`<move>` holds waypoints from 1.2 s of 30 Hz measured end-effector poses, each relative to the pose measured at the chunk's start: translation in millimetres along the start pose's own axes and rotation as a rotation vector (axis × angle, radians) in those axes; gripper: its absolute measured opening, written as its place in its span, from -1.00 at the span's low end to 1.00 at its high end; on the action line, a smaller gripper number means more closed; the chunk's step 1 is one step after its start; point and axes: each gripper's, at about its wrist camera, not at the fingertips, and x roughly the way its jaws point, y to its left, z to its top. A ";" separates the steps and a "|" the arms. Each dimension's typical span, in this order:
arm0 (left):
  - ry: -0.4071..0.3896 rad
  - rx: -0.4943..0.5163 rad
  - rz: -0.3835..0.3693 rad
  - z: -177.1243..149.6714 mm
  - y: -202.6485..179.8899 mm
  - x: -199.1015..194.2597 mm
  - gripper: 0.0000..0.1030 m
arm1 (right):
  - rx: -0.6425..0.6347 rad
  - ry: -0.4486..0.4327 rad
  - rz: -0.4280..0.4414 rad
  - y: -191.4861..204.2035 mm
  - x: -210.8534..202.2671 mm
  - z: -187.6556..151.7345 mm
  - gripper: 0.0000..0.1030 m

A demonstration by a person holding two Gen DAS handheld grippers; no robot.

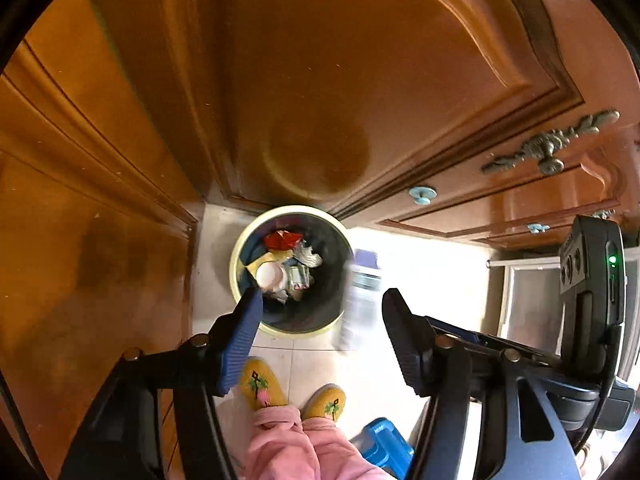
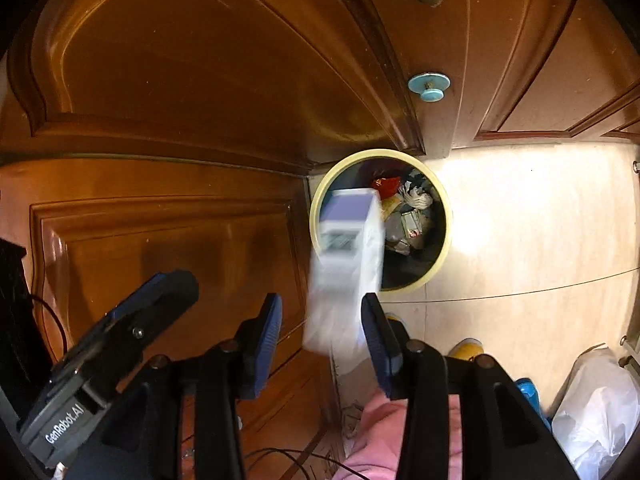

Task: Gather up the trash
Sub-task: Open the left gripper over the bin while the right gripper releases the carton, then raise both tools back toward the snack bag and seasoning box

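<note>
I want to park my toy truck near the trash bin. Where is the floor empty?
The pale floor on the bright side of the bin, up to the white bag, is bare. Elsewhere it is tight: wooden cabinets hug the bin in the corner, and yellow slippers and a blurred white box crowd the near side.

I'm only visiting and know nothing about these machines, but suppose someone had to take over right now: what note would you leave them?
Left gripper: open, holding nothing, above the trash bin.
Right gripper: open; the white and purple box is blurred beyond its fingers, apparently let go and dropping toward the bin.
Bin: on the floor in the corner of the wooden cabinets, already holding wrappers and a cup.
Done: earlier trash is in the bin.
Left: check the box lands inside. A white plastic bag lies on the floor nearby.
</note>
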 end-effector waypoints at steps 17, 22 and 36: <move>-0.066 0.044 0.062 -12.5 -31.2 -90.5 0.37 | 0.044 -0.047 0.041 10.9 -89.4 -34.7 -0.14; -0.126 0.066 0.081 -16.4 -44.4 -150.4 0.40 | 0.008 -0.086 0.036 30.7 -143.4 -48.0 -0.14; -0.384 0.199 0.125 10.4 -100.7 -319.1 0.43 | -0.127 -0.260 0.046 97.1 -284.5 -66.9 -0.14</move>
